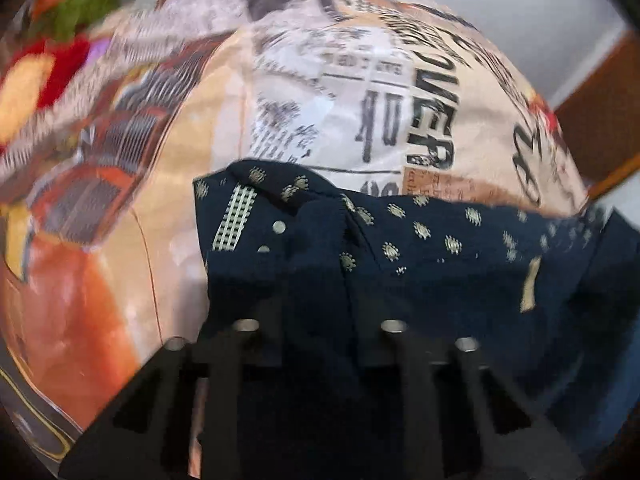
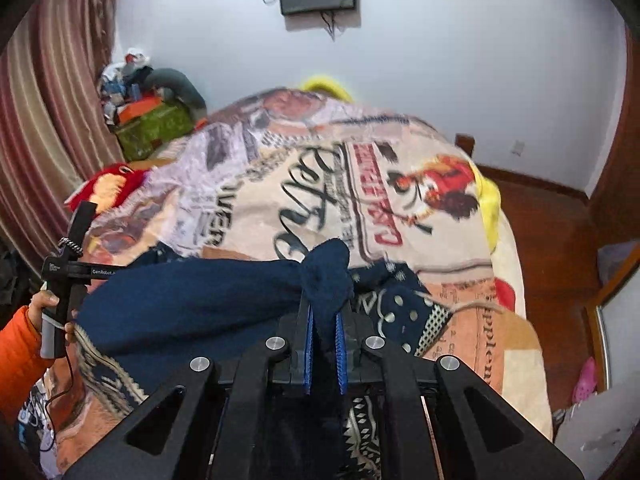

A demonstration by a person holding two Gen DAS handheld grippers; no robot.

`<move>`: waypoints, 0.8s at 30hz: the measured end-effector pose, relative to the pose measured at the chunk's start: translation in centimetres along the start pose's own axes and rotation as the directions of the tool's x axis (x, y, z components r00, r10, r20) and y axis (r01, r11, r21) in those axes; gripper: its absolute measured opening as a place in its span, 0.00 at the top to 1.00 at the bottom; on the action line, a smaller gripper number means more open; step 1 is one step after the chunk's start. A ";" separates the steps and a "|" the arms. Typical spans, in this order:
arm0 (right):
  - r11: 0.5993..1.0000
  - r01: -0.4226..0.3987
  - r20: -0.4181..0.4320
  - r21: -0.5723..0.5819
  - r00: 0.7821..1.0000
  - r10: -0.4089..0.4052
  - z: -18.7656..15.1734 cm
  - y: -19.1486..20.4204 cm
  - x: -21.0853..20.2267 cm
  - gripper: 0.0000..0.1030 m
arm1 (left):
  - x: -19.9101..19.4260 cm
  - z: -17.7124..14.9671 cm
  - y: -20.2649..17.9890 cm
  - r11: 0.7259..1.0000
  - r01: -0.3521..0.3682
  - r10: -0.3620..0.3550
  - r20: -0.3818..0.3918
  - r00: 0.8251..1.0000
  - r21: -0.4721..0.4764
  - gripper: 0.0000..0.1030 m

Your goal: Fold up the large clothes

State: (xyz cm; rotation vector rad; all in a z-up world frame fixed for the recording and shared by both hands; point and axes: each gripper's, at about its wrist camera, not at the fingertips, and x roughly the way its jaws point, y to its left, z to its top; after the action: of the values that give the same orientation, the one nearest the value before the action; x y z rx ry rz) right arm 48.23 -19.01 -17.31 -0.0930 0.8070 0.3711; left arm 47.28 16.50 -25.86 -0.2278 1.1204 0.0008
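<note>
Black linkage of my right gripper (image 2: 325,334) fills the lower frame of the right wrist view; its blue-padded fingers (image 2: 308,344) are pressed together on a bunched fold of the navy garment (image 2: 192,300), which pokes up in a knot above the tips. From there the cloth stretches in a taut band leftward to my left gripper (image 2: 66,280), seen from outside with an orange-sleeved hand (image 2: 48,304) on its handle.

In the left wrist view the same navy garment (image 1: 400,264), dotted with pale motifs and bearing small round buttons (image 1: 279,226) near a checked placket, drapes over the left gripper (image 1: 320,320). Its fingertips are buried in cloth, so I cannot tell how its jaws stand, though the tension in the fabric suggests a grip.

The garment hangs just above the printed bedspread (image 2: 360,184), its lower part trailing onto the near end of the bed.

Step in hand, by my reading: the garment is lifted and stretched between two held points, ahead of laying it flat. The next move calls for lowering both grippers together, keeping the span taut so the cloth lands smooth, then releasing.
</note>
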 end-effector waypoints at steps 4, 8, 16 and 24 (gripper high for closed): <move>1.000 -0.020 -0.083 0.024 0.996 0.022 -1.1 -1.4 2.9 0.93 | -2.3 -0.6 -1.7 0.994 -0.089 0.081 0.104 0.991 0.071 0.88; 0.995 -0.085 -0.128 0.061 0.987 0.092 -2.1 -2.2 3.6 0.93 | -5.1 -0.3 -1.2 0.987 -0.156 0.143 0.204 0.968 0.048 0.88; 0.996 -0.066 -0.103 0.054 0.992 0.071 -1.2 -3.0 1.0 0.76 | -7.3 2.0 0.2 0.984 -0.178 0.170 0.285 0.943 0.005 0.88; 0.986 -0.107 -0.061 0.126 0.991 0.115 1.7 -3.0 3.4 0.36 | -4.2 1.3 -0.8 0.981 -0.192 0.179 0.225 0.958 0.036 0.88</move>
State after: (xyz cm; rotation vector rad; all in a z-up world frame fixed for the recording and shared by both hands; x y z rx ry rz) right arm 52.66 -20.48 -18.72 0.0552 0.9027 0.4244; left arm 46.69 16.44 -21.47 -0.0676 0.9152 0.1571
